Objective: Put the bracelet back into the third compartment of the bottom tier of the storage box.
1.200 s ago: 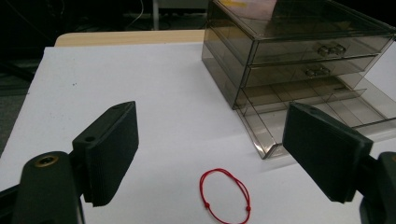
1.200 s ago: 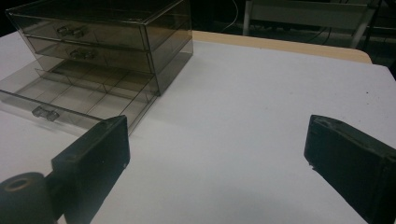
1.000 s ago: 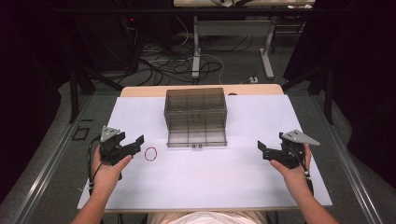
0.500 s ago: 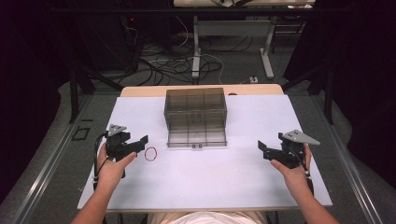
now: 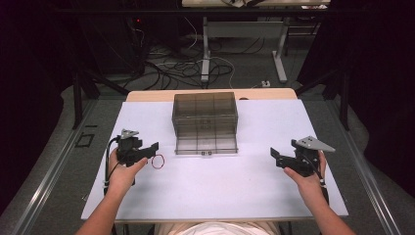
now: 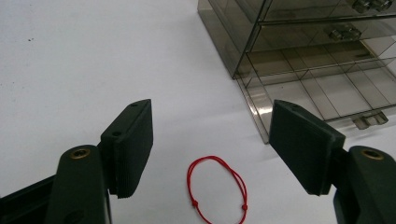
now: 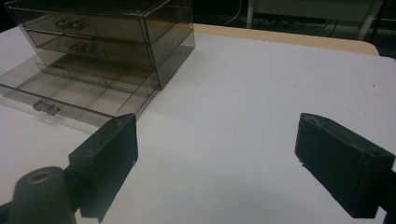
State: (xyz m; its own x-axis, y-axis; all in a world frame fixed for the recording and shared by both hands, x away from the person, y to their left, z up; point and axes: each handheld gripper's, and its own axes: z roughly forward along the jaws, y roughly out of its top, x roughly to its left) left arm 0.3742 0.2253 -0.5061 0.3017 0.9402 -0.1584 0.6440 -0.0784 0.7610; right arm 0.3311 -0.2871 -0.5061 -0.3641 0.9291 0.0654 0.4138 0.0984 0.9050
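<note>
Left gripper view puts our left gripper [image 6: 212,149], jaws closing yet unclamped, over the thin red cord loop [image 6: 217,189] beside the smoky clear-plastic drawer box [image 6: 299,56]; next we lower and pinch.

The table [image 5: 210,196] stands in the middle of a dim room, its top covered by a white sheet, with a strip of bare pale wood [image 5: 147,95] showing along its far edge. Around the table the floor [image 5: 58,161] is grey. Beyond the table's far edge a tangle of black and white cables [image 5: 181,66] lies on the floor (a small white plug block [image 5: 265,83] sits among them), between the grey metal legs [image 5: 205,54] of a second desk [image 5: 254,3]. Black curtains [image 5: 377,73] hang on both sides of the table, and a small red light [image 5: 138,21] glows in the dark far behind it.
</note>
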